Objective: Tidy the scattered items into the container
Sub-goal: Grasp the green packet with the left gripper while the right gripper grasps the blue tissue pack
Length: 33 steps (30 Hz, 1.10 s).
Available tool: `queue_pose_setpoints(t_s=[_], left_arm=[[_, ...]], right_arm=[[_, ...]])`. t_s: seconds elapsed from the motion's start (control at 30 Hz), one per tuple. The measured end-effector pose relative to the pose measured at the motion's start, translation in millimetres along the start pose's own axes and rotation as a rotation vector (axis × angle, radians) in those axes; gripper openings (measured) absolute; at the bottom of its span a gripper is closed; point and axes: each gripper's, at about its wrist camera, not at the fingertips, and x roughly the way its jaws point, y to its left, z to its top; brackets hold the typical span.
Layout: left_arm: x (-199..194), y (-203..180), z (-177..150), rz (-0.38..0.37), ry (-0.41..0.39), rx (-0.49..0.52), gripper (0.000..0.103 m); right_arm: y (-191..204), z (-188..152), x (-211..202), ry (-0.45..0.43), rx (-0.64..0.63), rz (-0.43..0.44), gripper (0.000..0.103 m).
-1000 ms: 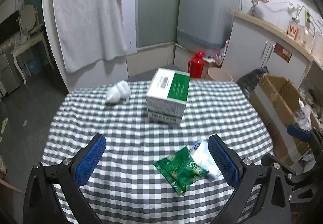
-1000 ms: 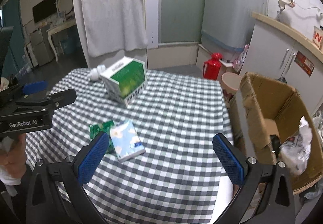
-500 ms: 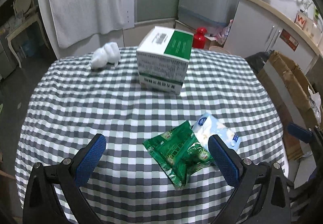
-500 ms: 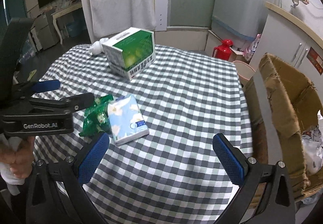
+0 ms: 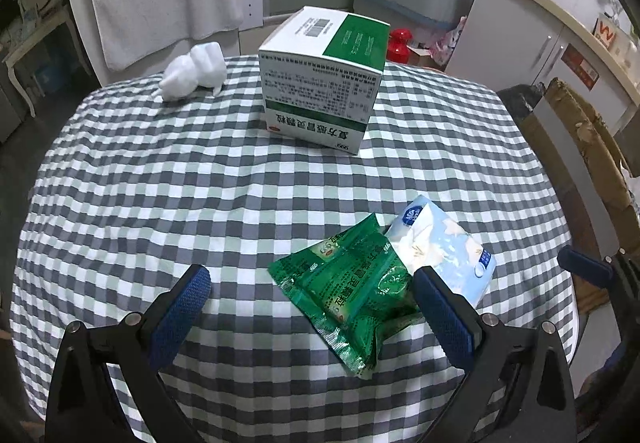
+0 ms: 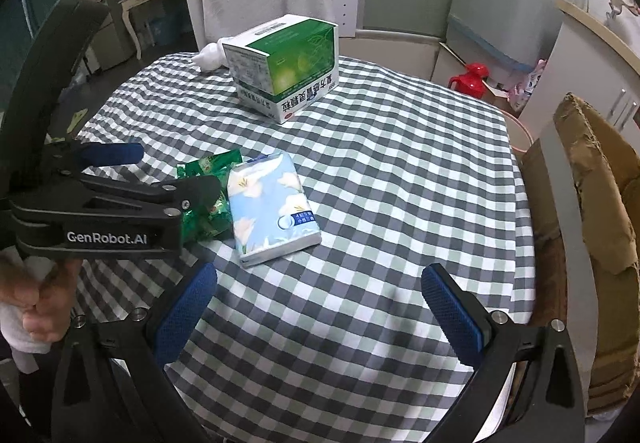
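A green foil packet (image 5: 348, 285) lies on the checked tablecloth (image 5: 200, 183), partly under a light blue tissue pack (image 5: 444, 243). My left gripper (image 5: 312, 303) is open and low over the table, its right finger beside the packet's right edge. A green and white medicine box (image 5: 320, 83) stands farther back, with a white crumpled wad (image 5: 194, 71) at its left. In the right wrist view the tissue pack (image 6: 272, 203), the packet (image 6: 204, 195) and the box (image 6: 284, 63) show. My right gripper (image 6: 320, 307) is open and empty over the near cloth. The left gripper (image 6: 132, 179) shows at the left.
A brown cardboard box (image 6: 592, 203) stands off the table's right edge; it also shows in the left wrist view (image 5: 580, 147). A red kettle (image 6: 472, 77) sits on the floor behind the table. White cabinets and a washing machine stand at the back right.
Both grippers have moved forward and down toward the table. My left gripper has come close to the green packet. Both stay open.
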Motion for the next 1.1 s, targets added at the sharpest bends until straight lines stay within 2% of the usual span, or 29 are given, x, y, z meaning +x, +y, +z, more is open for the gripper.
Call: queue_pose_setpoints(t_s=[0.13, 0.3, 0.4, 0.43, 0.47, 0.57, 0.83, 1.1], left_arm=[[10.0, -2.9, 0.8, -0.017, 0.015, -0.009, 0.102], [19.5, -2.2, -0.9, -0.049, 0.031, -0.009, 0.093], [19.4, -2.7, -0.8, -0.040, 0.030, 0.001, 0.078], [19.5, -2.9, -1.8, -0.017, 0.031, 0.009, 0.064], [19.6, -2.8, -3.0, 0.002, 0.032, 0.019, 0.058], [18.6, -1.1, -3.6, 0.005, 0.030, 0.031, 0.046], [9.6, 18.0, -5.0, 0.027, 0.018, 0.020, 0.035], [-1.3, 41.8, -7.3, 0.044, 0.001, -0.001, 0.034]], right_arm=[[1.3, 2.4, 4.0, 0.009, -0.005, 0.007, 0.102], [3.2, 4.4, 11.2, 0.019, -0.012, 0.019, 0.101], [5.1, 5.0, 15.5, 0.026, -0.018, 0.026, 0.100], [5.7, 5.1, 16.4, 0.027, -0.020, 0.028, 0.100], [6.9, 5.6, 17.4, 0.027, -0.023, 0.031, 0.100], [10.0, 7.3, 19.3, 0.025, -0.030, 0.036, 0.100], [18.8, 14.8, 26.1, 0.022, -0.044, 0.041, 0.100], [22.2, 27.6, 38.4, 0.023, -0.017, 0.029, 0.100]])
